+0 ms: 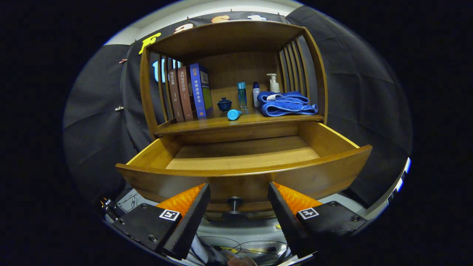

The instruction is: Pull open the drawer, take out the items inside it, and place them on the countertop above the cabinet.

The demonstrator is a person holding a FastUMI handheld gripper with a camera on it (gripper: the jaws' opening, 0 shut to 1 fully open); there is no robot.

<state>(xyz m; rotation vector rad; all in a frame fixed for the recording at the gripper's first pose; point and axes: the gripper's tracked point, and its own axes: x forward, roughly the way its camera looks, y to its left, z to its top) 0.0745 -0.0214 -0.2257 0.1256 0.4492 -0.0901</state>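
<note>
Black cloth hangs behind and to both sides of the brown wooden cabinet [236,92] you are facing. Its wide wooden drawer [244,168] is pulled out toward you, and the bare wooden floor you can see inside it holds no items. Your tongs [239,195] stand open, both fingers apart and holding nothing, with the drawer's small dark round knob [234,202] in the gap between them, just ahead and untouched. Above the drawer, the wooden surface [207,123] of the cabinet carries everything: three upright books [190,92] lean at its left end, two brownish and one blue. Right of the books sits a small dark blue lidded cup [224,104], and just in front of that a light blue cylindrical bottle [234,114] lies on its side near the surface's front edge. Behind it stand a tall teal bottle [241,95], a white bottle with a blue cap [256,94] and a white pump bottle [274,83]. A folded blue towel [286,103] fills the right end, in front of the pump bottle.
</note>
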